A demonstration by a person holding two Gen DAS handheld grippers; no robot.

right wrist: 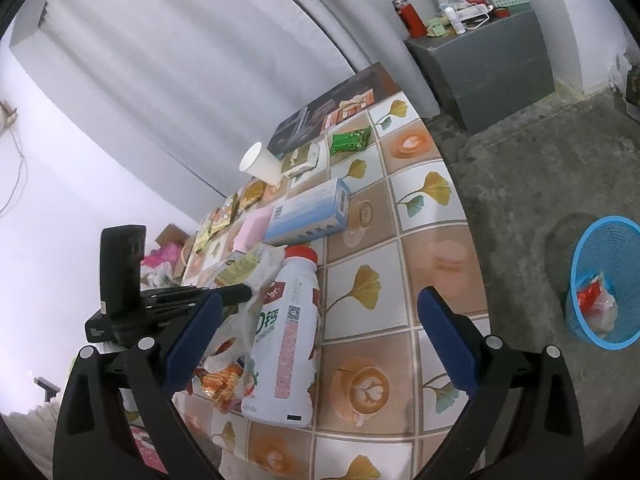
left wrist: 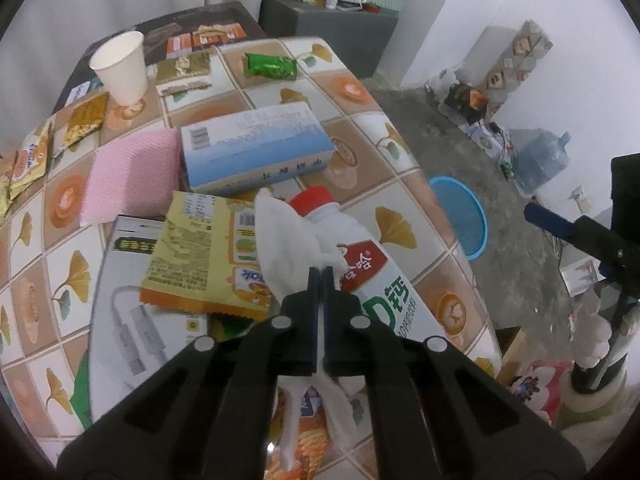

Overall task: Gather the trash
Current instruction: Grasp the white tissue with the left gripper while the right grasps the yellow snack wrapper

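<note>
The left tongs (left wrist: 320,276) are pressing together on a crumpled white tissue (left wrist: 288,240), which is lying over a white plastic milk bottle with a red cap (left wrist: 360,264) and a yellow snack wrapper (left wrist: 208,256) on the tiled-pattern tabletop (left wrist: 404,168). The right tongs (right wrist: 320,320) are standing wide apart above the tabletop's near edge, gripping nothing, with the bottle lying on its side between their blue pads (right wrist: 448,344). A blue mesh waste basket (right wrist: 604,280) is sitting on the concrete floor (right wrist: 520,184) well apart from the tabletop, already holding some wrappers.
</note>
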